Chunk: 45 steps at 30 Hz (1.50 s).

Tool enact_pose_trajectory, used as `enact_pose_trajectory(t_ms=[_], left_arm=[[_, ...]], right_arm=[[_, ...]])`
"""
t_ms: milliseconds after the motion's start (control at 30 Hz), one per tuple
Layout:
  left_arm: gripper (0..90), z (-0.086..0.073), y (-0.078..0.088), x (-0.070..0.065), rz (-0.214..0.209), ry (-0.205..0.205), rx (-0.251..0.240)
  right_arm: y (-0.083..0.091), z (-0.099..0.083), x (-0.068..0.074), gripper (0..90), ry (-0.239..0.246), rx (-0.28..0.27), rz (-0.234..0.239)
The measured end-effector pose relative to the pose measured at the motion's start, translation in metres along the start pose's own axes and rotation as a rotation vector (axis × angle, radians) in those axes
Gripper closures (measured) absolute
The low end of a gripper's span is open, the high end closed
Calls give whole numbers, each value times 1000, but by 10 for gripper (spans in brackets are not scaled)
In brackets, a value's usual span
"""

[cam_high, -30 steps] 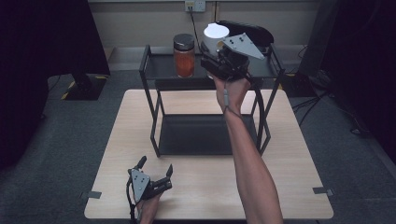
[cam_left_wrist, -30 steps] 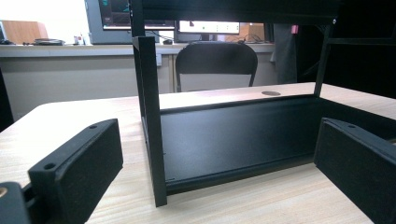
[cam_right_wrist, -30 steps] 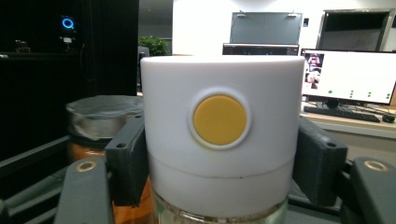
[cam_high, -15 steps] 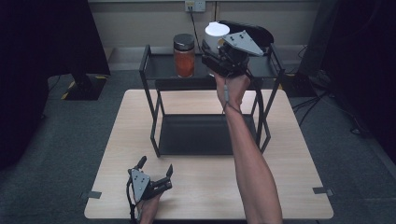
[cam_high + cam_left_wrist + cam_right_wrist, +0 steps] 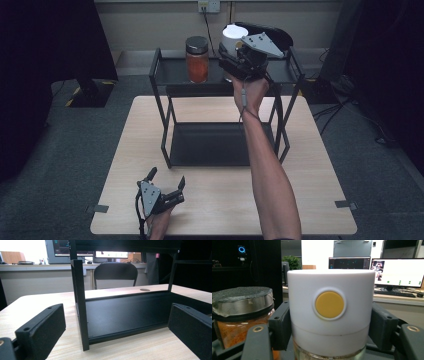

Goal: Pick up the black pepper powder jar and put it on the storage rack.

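Note:
My right gripper (image 5: 235, 52) is up over the top shelf of the black rack (image 5: 165, 125) and is shut on a white-capped jar (image 5: 234, 36). In the right gripper view the jar's white cap (image 5: 331, 306) carries a round yellow button, and both pads press on its sides. To its left on the same shelf stands a jar of orange powder (image 5: 197, 59) (image 5: 239, 320) with a dark lid. My left gripper (image 5: 167, 182) rests on the table near the front edge, open, nothing between its jaws. From the left gripper view I face the rack's lower tray (image 5: 125, 315).
The rack stands on a light wooden table (image 5: 300, 170). A black chair (image 5: 115, 275) stands behind the table. A desk with monitors runs along the far wall. Grey carpet surrounds the table, with cables at the right.
The right gripper with the white-capped jar has shifted slightly on the top shelf. The left gripper has stayed still.

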<state>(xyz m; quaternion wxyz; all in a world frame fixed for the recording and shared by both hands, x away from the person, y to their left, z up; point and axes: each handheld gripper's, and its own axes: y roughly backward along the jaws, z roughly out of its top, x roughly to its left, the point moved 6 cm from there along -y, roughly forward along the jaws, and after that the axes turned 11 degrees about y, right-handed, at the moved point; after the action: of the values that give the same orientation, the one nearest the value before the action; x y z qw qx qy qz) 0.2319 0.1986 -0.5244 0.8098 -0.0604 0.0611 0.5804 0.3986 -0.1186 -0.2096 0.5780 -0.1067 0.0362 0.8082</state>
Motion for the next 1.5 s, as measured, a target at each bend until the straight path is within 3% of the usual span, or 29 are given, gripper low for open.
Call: enact_pose_trajectory(t_ms=[400, 600, 867, 1000, 1500], left_arm=[[5, 0, 0, 0, 1, 1, 0], [5, 0, 0, 0, 0, 0, 0], [5, 0, 0, 0, 0, 0, 0], [5, 0, 0, 0, -1, -1, 1], [5, 0, 0, 0, -1, 1, -1]], right_arm=[[0, 1, -5, 291, -31, 12, 15], [2, 0, -3, 218, -33, -18, 3], [4, 1, -2, 3, -39, -16, 5], [8, 1, 0, 0, -22, -23, 8], [34, -11, 5, 0, -31, -59, 13]])
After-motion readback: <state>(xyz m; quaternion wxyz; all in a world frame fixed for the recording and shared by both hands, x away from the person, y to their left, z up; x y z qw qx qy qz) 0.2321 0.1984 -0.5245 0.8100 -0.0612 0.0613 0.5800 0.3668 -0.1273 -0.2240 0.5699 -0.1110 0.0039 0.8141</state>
